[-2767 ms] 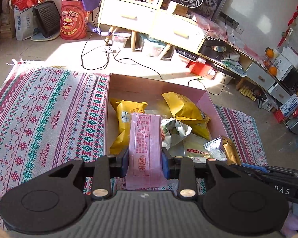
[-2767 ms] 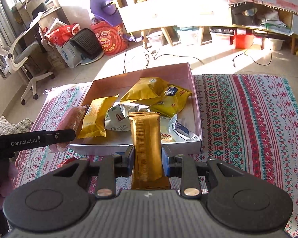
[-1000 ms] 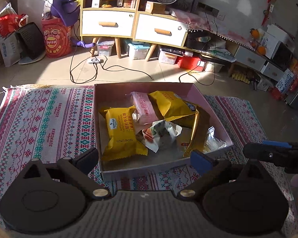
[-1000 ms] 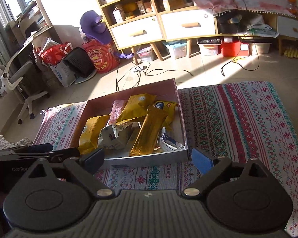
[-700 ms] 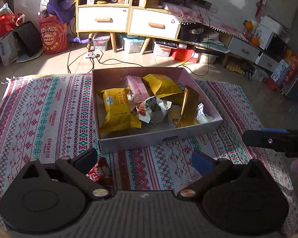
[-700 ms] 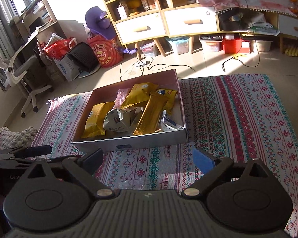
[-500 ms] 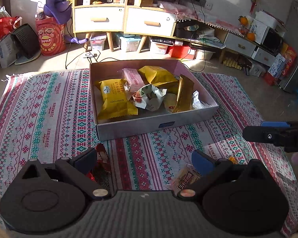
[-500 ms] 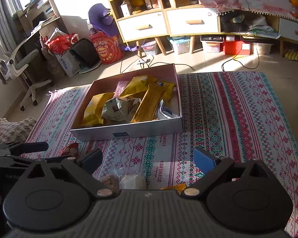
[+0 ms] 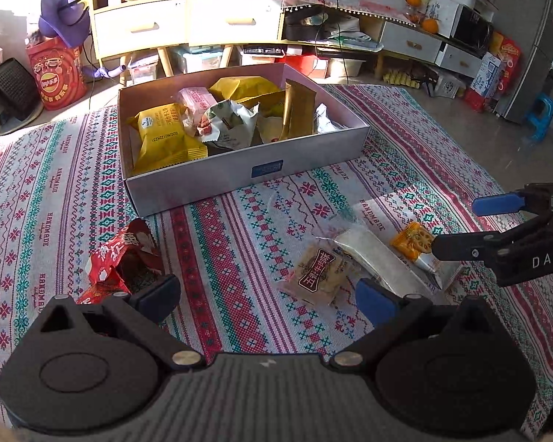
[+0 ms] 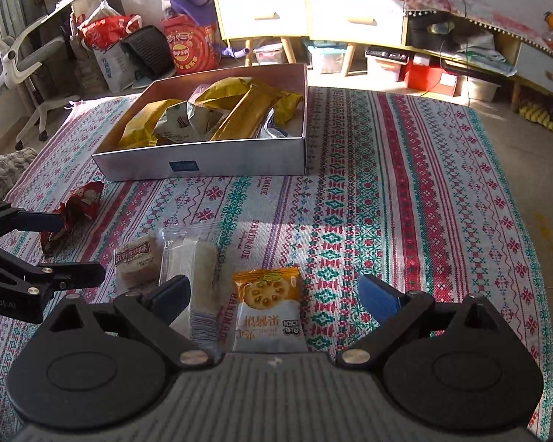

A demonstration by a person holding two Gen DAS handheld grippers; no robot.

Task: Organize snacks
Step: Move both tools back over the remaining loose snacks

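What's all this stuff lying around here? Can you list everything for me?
Box: one, pale cardboard, on the rug.
Snack packets in the box: several, mostly yellow and gold, piled inside.
Red packet: one, on the rug, by the left gripper.
Brown biscuit packet: one, on the rug.
Clear wafer packet: one, beside the biscuit packet.
Orange-and-white cracker packet: one, between the right gripper's jaws, not held.
Rug: one, patterned red, green and white.
Cabinets: white drawers, behind.
Left gripper: black, jaws open.
Right gripper: black, jaws open.
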